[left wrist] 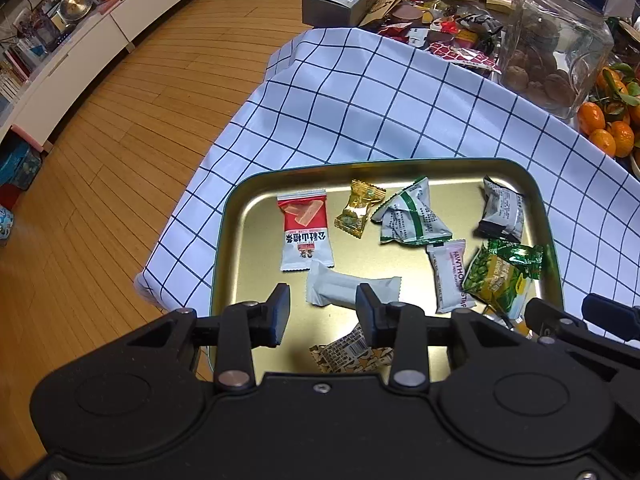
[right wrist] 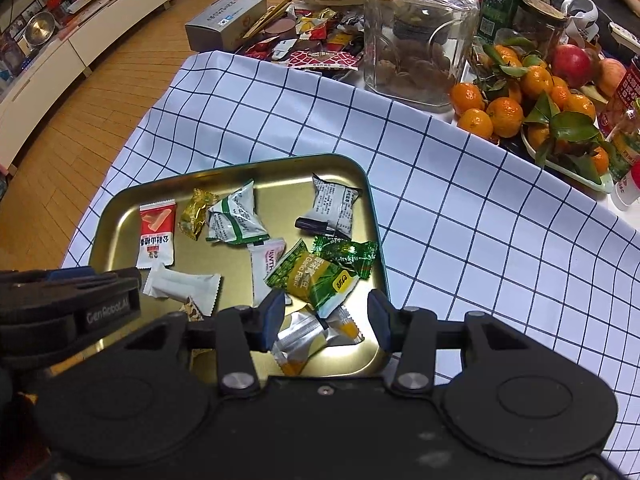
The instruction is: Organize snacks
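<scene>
Both grippers hovering over gold metal tray (left wrist: 236,216) w/ teal rim | left gripper (left wrist: 322,312) jaws apart, empty, above plain white snack bar (left wrist: 348,286) | right gripper (right wrist: 326,316) jaws apart, empty, over silver-orange sachet (right wrist: 304,336) | wrapped snacks lying loose in tray on checked cloth (right wrist: 460,220), prob gathered for sorting

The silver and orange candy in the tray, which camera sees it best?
The right wrist view. The silver and orange candy lies in plain sight between the right gripper's open jaws, in the tin tray. In the left wrist view only an orange scrap peeks out behind the gripper bodies.
</scene>
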Demonstrator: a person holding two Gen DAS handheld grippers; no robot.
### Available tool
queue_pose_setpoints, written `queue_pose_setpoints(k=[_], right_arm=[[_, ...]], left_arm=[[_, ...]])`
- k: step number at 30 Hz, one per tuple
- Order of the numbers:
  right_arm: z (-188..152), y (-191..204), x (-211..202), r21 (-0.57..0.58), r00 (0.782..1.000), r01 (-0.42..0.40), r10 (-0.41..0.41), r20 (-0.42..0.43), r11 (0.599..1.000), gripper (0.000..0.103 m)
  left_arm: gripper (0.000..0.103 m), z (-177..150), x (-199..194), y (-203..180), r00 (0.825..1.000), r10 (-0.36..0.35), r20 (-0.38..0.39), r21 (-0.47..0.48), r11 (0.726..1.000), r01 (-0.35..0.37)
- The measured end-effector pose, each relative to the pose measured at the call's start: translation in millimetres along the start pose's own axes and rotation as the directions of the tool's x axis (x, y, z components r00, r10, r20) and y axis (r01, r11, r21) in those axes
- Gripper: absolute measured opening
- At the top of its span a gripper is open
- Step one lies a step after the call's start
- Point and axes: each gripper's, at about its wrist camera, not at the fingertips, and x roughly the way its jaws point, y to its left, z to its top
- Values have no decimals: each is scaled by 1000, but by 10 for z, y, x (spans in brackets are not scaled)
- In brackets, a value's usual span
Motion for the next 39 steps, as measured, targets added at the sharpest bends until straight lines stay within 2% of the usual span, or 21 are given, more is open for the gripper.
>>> queue_pose_setpoints(k=[29, 39], right_arm=[[-12, -2, 17, -7, 1000, 1, -1, -7, 1000, 49], [-5, -18, 20, 0, 1000, 1, -1, -6, 1000, 49]], left_arm=[[47, -8, 9, 11, 1000, -1, -8, -6, 1000, 1], [47, -7, 13, 9, 999, -32, -14, -11, 999, 31]])
